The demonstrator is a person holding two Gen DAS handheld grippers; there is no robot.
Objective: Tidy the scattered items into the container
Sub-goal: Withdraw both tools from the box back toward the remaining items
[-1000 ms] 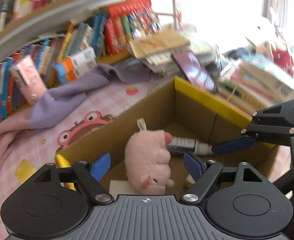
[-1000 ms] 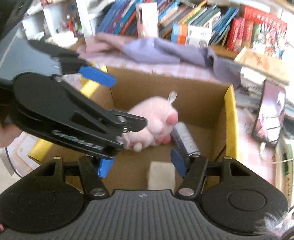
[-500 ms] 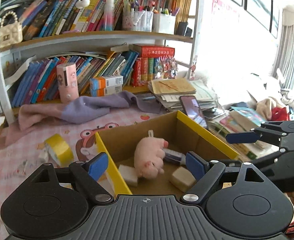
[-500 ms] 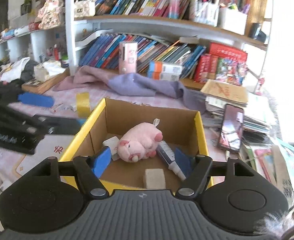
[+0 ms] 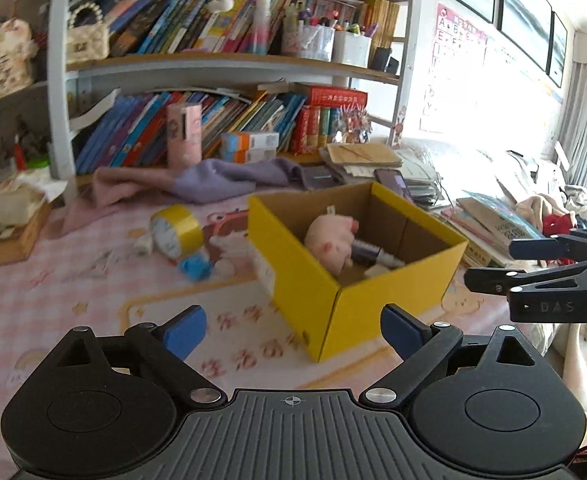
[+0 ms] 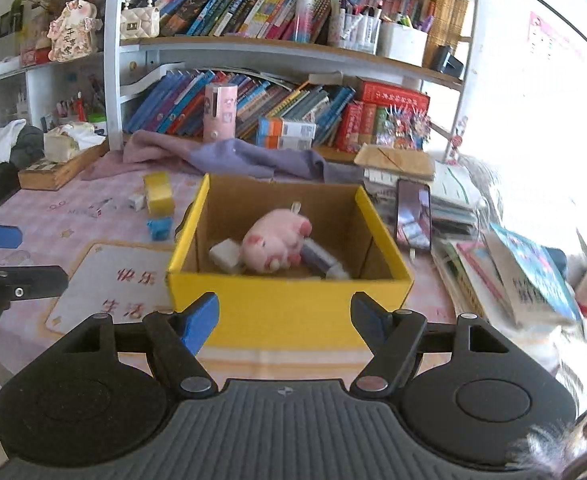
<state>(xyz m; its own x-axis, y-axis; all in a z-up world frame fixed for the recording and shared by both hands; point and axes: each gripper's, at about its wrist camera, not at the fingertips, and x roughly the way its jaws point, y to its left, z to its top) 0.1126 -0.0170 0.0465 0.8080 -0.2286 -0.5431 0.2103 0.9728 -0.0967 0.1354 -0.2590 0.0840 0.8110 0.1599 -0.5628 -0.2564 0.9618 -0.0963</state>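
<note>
Both grippers empty, jaws wide open
Beyond the right gripper (image 6: 284, 316) and left gripper (image 5: 293, 333), box (image 6: 289, 306) wall hides the marker (image 6: 321, 258) partly.

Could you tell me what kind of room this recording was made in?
Probably a child's bedroom or study at home: crowded bookshelves, an alphabet poster on the wall, and a pink cartoon-print cover under the yellow box.

books (image 6: 253, 108) in rows on a shelf (image 6: 293, 54) at the back. purple cloth (image 6: 249, 158) lying below them, pink tube (image 6: 220, 112) standing behind it. phone (image 6: 413, 215) leaning on a pile of papers (image 6: 449, 200). white bag (image 6: 139, 20) with beads up high. pink checked cover (image 5: 53, 288) underneath it all.
</note>
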